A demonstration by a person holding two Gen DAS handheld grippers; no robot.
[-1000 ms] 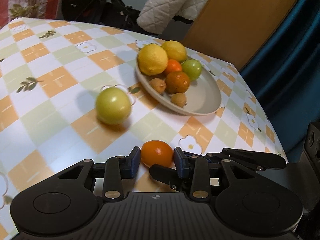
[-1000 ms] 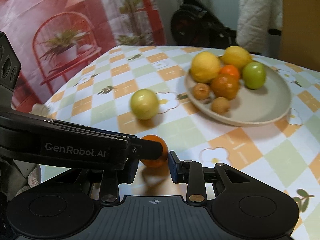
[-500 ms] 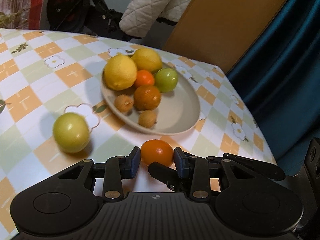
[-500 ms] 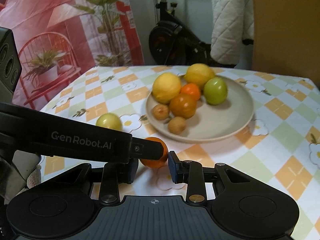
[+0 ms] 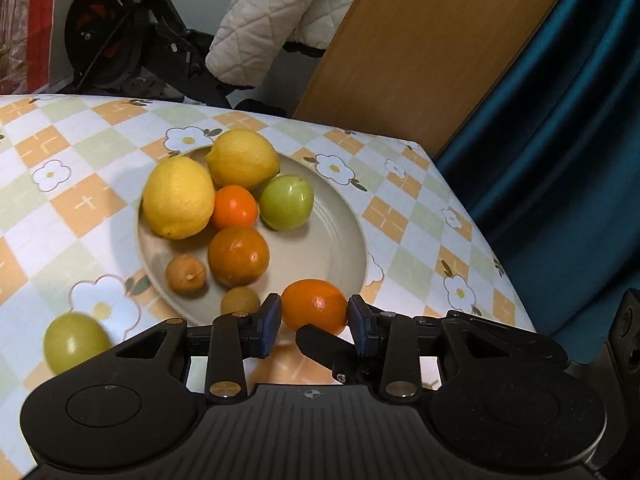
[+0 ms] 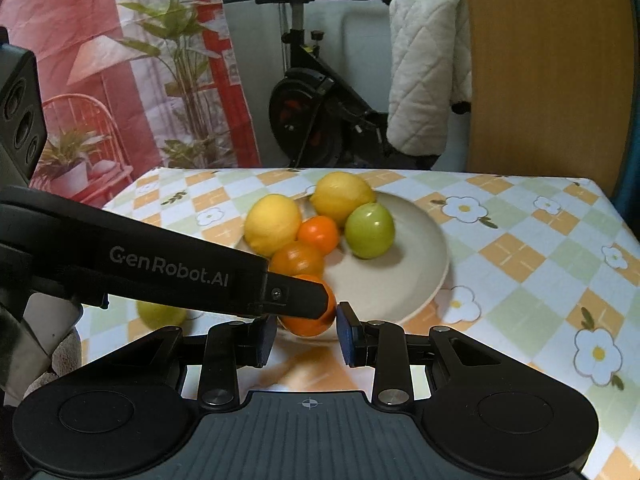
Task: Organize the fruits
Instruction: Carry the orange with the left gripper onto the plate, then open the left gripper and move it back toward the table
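My left gripper (image 5: 314, 322) is shut on a small orange (image 5: 315, 310) and holds it over the near rim of a beige plate (image 5: 344, 232). The plate holds two lemons, a green fruit, two oranges and two small brown fruits. A loose green fruit (image 5: 74, 340) lies on the table left of the plate. My right gripper (image 6: 306, 334) flanks the same orange (image 6: 310, 322) from the other side, pads slightly apart from it. The left gripper's finger (image 6: 296, 300) crosses in front in the right wrist view.
The table has a checked floral cloth (image 6: 540, 240); its right edge (image 5: 480, 220) borders a blue curtain. A wooden board (image 5: 420, 52), an exercise bike (image 6: 316, 108) and a white quilted jacket (image 6: 424, 76) stand behind the table.
Both grippers have moved together with the orange from the bare table beside the green fruit to the plate's near rim. The loose green fruit stays behind on the left.
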